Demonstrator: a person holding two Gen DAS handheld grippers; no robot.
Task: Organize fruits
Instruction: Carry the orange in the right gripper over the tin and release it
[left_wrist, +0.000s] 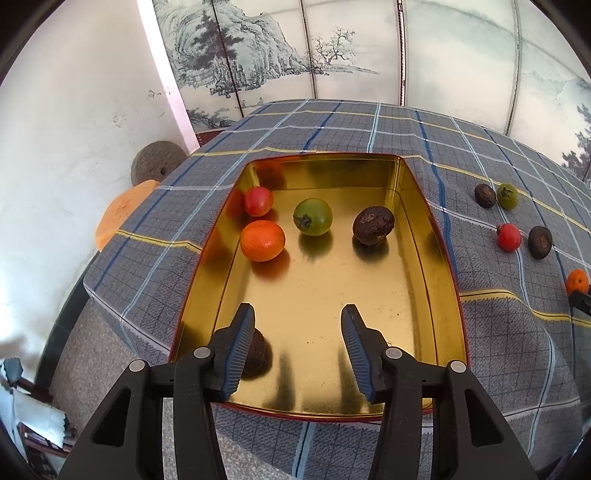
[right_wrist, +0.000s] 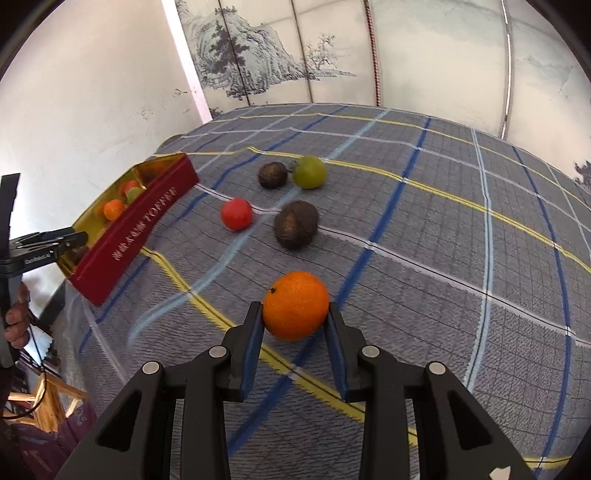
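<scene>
A gold-lined tin box (left_wrist: 436, 258) with red outer walls (right_wrist: 144, 229) sits on the plaid cloth. It holds a red tomato (left_wrist: 258, 201), an orange (left_wrist: 262, 240), a green tomato (left_wrist: 313, 216), a dark brown fruit (left_wrist: 373, 225) and another dark fruit (left_wrist: 258, 352) partly hidden behind my left finger. My left gripper (left_wrist: 298, 325) is open and empty over the box's near end. My right gripper (right_wrist: 295, 321) is shut on an orange (right_wrist: 295, 305) just above the cloth. On the cloth lie a red tomato (right_wrist: 236, 213), a green tomato (right_wrist: 309, 172) and two dark fruits (right_wrist: 296, 224) (right_wrist: 272, 175).
The plaid-covered table (right_wrist: 443, 221) drops off at its left and near edges. A painted folding screen (left_wrist: 332, 55) stands behind. A white wall (left_wrist: 74, 129) is at left, with a round stone (left_wrist: 157, 162) and an orange object (left_wrist: 122, 212) beside the table.
</scene>
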